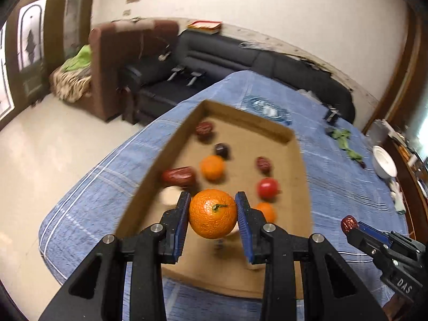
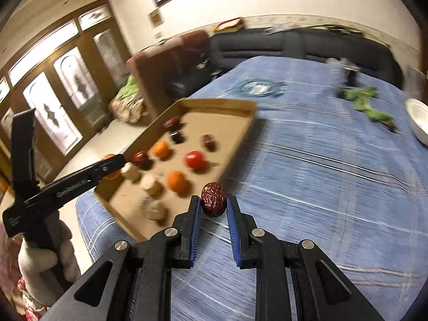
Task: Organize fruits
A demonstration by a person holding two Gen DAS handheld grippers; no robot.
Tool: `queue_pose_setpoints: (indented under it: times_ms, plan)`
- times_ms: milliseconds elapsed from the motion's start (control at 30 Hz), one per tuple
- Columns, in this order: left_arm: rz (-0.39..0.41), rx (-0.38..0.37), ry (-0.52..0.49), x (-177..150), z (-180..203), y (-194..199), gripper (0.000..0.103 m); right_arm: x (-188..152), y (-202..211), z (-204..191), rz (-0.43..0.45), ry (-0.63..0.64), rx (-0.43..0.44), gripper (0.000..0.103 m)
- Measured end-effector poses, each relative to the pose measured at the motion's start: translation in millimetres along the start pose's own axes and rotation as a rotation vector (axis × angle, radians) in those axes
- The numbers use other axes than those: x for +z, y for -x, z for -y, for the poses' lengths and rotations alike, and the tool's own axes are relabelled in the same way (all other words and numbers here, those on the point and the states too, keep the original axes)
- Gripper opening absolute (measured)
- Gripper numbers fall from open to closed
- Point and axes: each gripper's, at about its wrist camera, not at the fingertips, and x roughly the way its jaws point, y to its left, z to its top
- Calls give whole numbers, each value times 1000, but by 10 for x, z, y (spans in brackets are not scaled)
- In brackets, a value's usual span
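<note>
**Two claws, each holding a fruit over the blue table**

The left gripper (image 1: 213, 208) is clamped on a round orange tangerine with a small green stem (image 1: 213, 213). Its two blue pads press the fruit from both sides. The tangerine hangs above the near end of the flat brown cardboard tray (image 1: 303, 176).

The right gripper (image 2: 213, 203) is clamped on a wrinkled dark red date (image 2: 213, 198), held at the tips of its blue pads. This date is above the blue striped tablecloth (image 2: 321, 187), just beside the near right corner of the tray.

Inside the tray lie more fruits: a shiny red tomato (image 1: 268, 187), another small orange tangerine (image 1: 212, 167) and a long dark red date (image 1: 178, 176) by the left wall.

A white bowl (image 1: 385, 160) sits on the far right of the table, and a clear glass plate (image 2: 256, 87) sits past the far end of the tray
</note>
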Motion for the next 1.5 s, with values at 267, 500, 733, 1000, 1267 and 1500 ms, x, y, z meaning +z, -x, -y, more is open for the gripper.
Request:
queue_pose_setpoints:
  times_ms: [267,500,733,1000,1267,1500]
  plan:
    - [-44,31,10,-21,-166,-261,33,9,-508,-338,-77,123,-29,23]
    - [-53,60,6,-50,-195,-376,40,-62,-653,-493,-99,163,-12,23]
    - [4,80,-21,7,-120,-226,60,-84,-626,-563,-79,177,-5,28]
    - [81,207,-80,16,61,42,76,-135,-298,-418,2,89,-11,31]
    - [103,210,-109,5,329,214,83,-238,36,-134,66,-23,-53,36]
    - [111,177,-151,-53,590,323,83,-319,239,-8,101,-53,-93,38]
